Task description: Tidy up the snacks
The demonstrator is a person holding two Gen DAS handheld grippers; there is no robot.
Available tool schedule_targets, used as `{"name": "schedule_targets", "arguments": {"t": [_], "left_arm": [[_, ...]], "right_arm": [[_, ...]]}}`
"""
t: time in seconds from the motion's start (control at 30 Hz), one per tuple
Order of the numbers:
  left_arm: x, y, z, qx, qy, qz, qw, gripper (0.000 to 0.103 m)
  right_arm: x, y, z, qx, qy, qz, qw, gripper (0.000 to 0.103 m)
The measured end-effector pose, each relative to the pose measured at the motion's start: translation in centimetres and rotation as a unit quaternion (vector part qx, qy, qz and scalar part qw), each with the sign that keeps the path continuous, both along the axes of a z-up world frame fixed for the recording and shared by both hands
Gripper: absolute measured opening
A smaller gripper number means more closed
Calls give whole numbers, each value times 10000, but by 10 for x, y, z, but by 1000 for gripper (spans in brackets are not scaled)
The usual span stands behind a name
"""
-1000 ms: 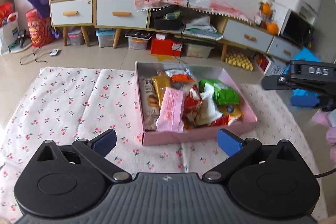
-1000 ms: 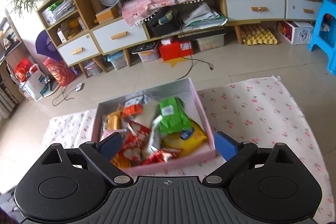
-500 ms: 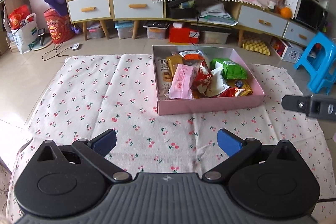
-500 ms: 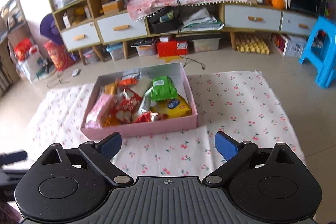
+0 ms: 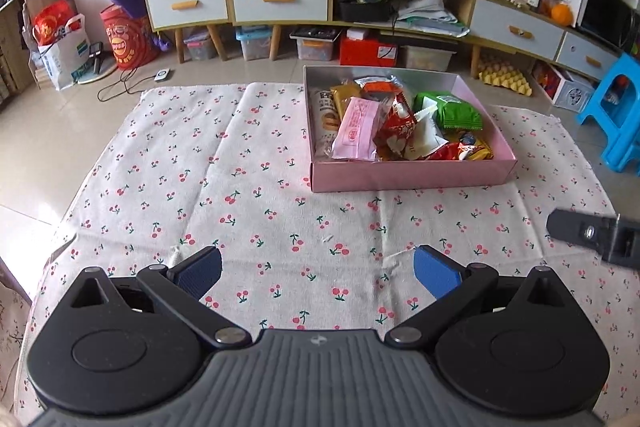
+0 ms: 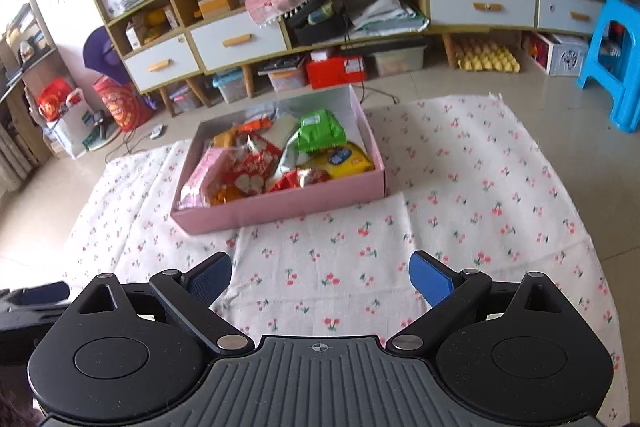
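Left gripper [image 5: 316, 267] and right gripper [image 6: 320, 273] both spread apart, empty, low in frame; snack box [image 5: 412, 177] mid-frame.

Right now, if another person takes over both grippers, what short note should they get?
Left gripper: open, empty, above the cloth.
Right gripper: open, empty, also back from the box.
Pink box: on the cloth, all visible snacks piled loosely inside; none lie on the cloth.
Done: snacks gathered in the box.
Left: probably nothing, unless the pile needs tidying.
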State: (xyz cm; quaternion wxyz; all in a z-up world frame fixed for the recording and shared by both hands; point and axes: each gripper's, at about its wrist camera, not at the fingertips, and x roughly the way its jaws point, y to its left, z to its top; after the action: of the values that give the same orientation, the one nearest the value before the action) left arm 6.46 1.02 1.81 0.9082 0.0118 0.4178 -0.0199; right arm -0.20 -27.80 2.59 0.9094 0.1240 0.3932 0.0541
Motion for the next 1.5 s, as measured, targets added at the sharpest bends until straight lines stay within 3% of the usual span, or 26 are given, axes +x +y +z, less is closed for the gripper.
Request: {"name": "schedule_targets", "arguments": {"t": [0.13,0.37,1.5], "left_arm": [[-1,-7,-3,34,38,-6,10000,102],[-3,-15,-5,87,46,-10,10000,102],[-4,-16,-5,213,41,115,9997,102]], "right_arm": [[-2,10,-2,-58,169,105,9998,97],[-9,22,3,-380,-36,139,9992,97],[-4,18,-2,-285,249,-45,9993,97]]}}
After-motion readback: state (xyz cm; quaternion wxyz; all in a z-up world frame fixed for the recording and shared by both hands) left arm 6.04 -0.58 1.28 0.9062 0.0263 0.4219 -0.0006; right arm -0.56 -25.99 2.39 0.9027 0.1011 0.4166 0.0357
